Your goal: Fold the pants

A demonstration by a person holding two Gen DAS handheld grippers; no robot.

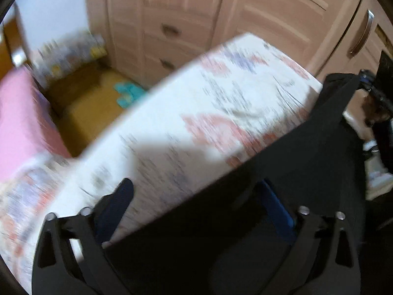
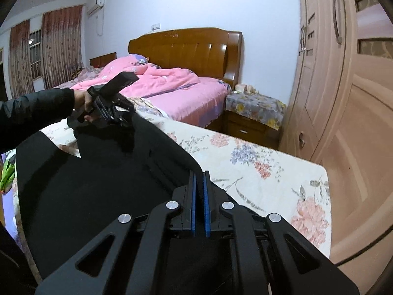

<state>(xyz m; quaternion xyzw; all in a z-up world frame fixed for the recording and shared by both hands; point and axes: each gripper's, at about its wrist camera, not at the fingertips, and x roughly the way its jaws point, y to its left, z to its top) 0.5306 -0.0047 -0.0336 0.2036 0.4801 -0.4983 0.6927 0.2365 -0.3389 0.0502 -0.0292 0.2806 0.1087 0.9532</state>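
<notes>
Black pants [image 2: 98, 184] spread on floral table [image 2: 258, 162]. Right gripper [image 2: 199, 191] clamped on edge, lifting. Left gripper [image 1: 196, 211] agape over fabric, pads not pressing. Risk: one-sided pull drags pants askew; thin pinch slips, fold collapses.

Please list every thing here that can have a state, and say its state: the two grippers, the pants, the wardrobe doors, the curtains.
right gripper: shut on the black pants.
left gripper: jaws apart, pants edge between them, no grip seen.
black pants: partly lifted off the flowered table cover.
wardrobe doors: closed.
curtains: drawn aside; window bare between them.
</notes>
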